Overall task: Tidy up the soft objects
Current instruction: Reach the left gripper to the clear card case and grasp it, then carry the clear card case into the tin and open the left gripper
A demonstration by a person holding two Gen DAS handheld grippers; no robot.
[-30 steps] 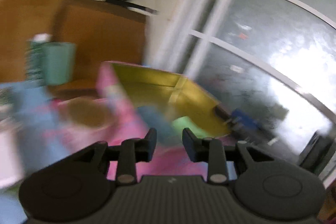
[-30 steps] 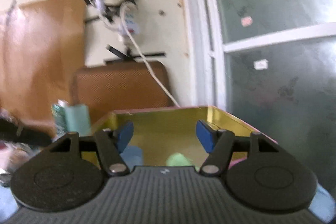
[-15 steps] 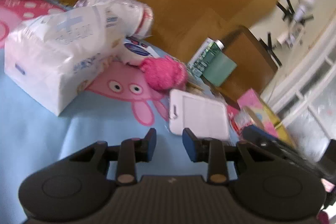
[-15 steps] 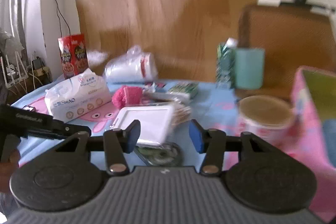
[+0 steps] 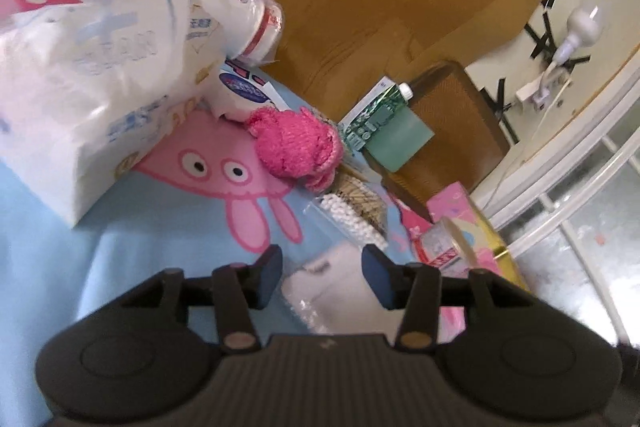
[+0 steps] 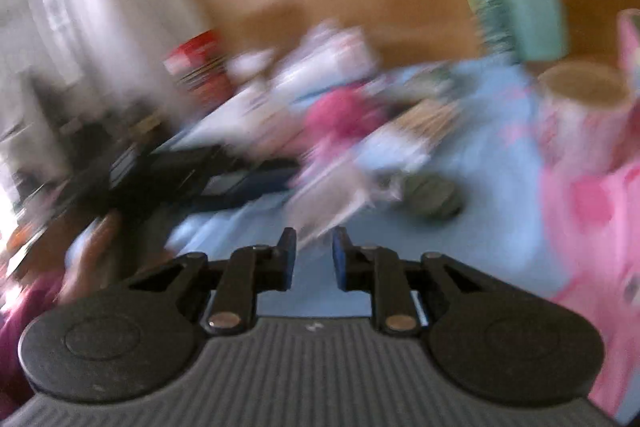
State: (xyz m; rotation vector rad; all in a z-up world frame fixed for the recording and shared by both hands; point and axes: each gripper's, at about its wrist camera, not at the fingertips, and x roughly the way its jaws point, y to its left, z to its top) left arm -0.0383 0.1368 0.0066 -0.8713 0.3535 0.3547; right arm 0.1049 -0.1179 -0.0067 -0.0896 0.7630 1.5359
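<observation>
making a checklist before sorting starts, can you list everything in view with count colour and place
tissue pack: one, white with blue print, left on the cloth
bagged white roll: one, clear plastic, behind the tissue pack
pink knitted bundle: one, hot pink, centre, beside the tissue pack
cotton swab bag: one, clear, just beyond the white pouch
white pouch: one, between the left gripper's open fingers, not pressed
green carton: one, green, far edge
teal cup: one, against the carton
tape roll: one, right, by the pink box
pink box: one, yellow inside, right edge
tablecloth: one, light blue with pink cartoon
left gripper: black, jaws just opening
right gripper: black, jaws just closing, nothing between
</observation>
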